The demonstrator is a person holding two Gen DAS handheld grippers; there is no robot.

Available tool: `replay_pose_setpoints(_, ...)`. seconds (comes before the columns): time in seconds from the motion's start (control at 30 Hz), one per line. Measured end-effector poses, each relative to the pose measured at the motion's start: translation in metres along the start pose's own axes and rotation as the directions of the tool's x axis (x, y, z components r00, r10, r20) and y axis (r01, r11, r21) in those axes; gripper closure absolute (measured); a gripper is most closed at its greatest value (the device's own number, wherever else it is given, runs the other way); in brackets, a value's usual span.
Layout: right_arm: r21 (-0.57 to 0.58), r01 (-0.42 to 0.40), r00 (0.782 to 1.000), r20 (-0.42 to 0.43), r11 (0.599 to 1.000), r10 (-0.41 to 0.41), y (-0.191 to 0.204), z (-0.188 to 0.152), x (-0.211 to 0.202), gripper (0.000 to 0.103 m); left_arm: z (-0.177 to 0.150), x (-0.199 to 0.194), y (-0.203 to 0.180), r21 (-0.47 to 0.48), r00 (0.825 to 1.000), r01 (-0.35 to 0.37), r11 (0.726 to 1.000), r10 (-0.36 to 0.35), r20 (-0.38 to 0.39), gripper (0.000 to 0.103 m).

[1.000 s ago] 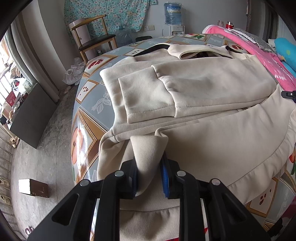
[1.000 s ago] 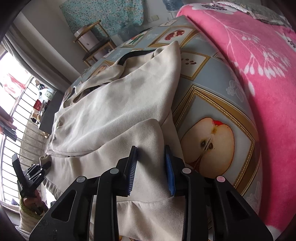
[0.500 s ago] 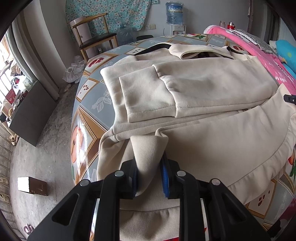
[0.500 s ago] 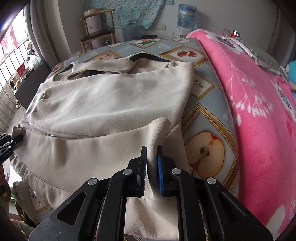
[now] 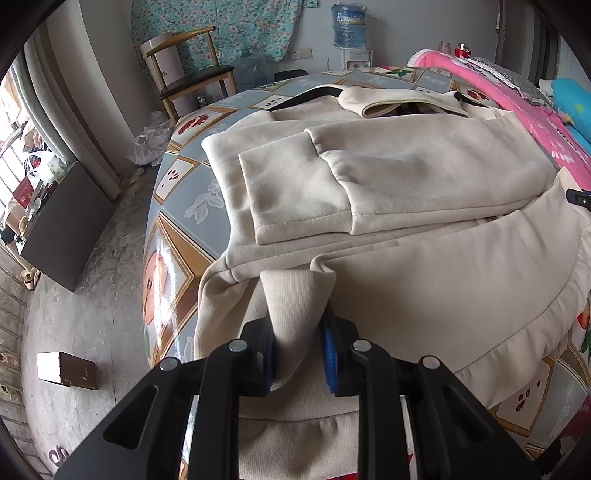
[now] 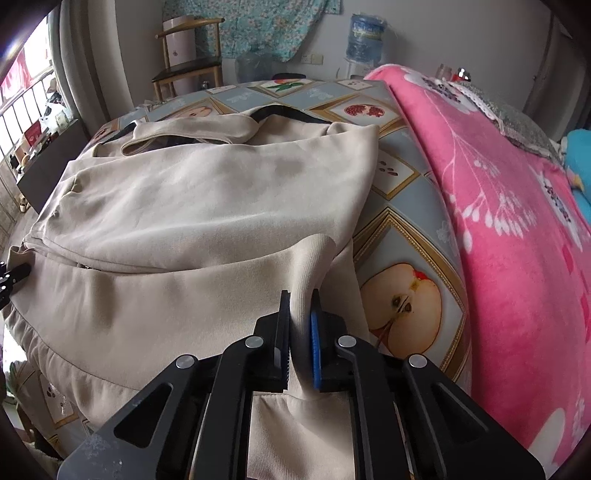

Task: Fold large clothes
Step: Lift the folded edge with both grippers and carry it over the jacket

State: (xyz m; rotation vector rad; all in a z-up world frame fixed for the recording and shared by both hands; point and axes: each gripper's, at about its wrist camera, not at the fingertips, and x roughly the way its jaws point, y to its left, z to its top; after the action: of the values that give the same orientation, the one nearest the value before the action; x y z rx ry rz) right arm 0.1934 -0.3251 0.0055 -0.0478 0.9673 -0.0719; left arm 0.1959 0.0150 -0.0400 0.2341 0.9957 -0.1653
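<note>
A large beige sweatshirt (image 5: 406, 177) lies spread on the fruit-print table (image 5: 177, 177), its sleeve folded across the body. My left gripper (image 5: 297, 325) is shut on the ribbed hem at the near left corner, and the cloth stands up in a pinched fold. In the right wrist view the sweatshirt (image 6: 203, 192) fills the left half of the table (image 6: 399, 177). My right gripper (image 6: 300, 306) has its jaws closing on the hem at the near right corner, with a ridge of fabric squeezed between the pads.
A pink flowered blanket (image 6: 498, 203) covers the table's right side. A wooden chair (image 5: 192, 70) and a water bottle (image 5: 349, 22) stand at the far wall. A dark cabinet (image 5: 62, 218) and a small box (image 5: 66, 374) sit on the floor at left.
The right gripper rolled upright, moved onto the hem's right corner and closed on the fabric. The left gripper kept its hold and stayed in place.
</note>
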Motion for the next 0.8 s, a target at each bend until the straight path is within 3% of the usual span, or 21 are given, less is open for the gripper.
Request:
replay_pose_setpoints(0.17, -0.008, 0.021, 1.000, -0.002, 1.000, -0.021, 0.004, 0.001, 0.001, 0.093, 0.001, 0.000, -0.001, 0.001, 1.000, -0.012, 1.000, 0.012, -0.005, 0.083)
replay_pose_setpoints(0.3, -0.007, 0.032, 1.000, 0.000, 0.999, -0.032, 0.005, 0.000, 0.004, 0.083, 0.003, 0.001, -0.002, -0.007, 1.000, -0.016, 1.000, 0.016, -0.010, 0.083)
replay_pose_setpoints(0.43, -0.009, 0.047, 0.999, 0.003, 0.999, -0.047, 0.008, 0.000, 0.005, 0.080, 0.003, 0.001, -0.003, -0.009, 1.000, -0.020, 1.000, 0.020, -0.010, 0.083)
replay_pose_setpoints(0.67, -0.022, 0.094, 0.996, 0.010, 0.995, -0.094, 0.016, 0.000, 0.007, 0.079, 0.004, 0.001, -0.003, -0.011, 1.000, -0.021, 1.000, 0.021, -0.016, 0.082)
replay_pose_setpoints(0.8, -0.018, 0.120, 0.993, 0.019, 0.993, -0.120, 0.018, -0.002, 0.005, 0.085, 0.003, 0.001, -0.004, -0.009, 1.000, -0.026, 1.000, 0.026, -0.014, 0.082)
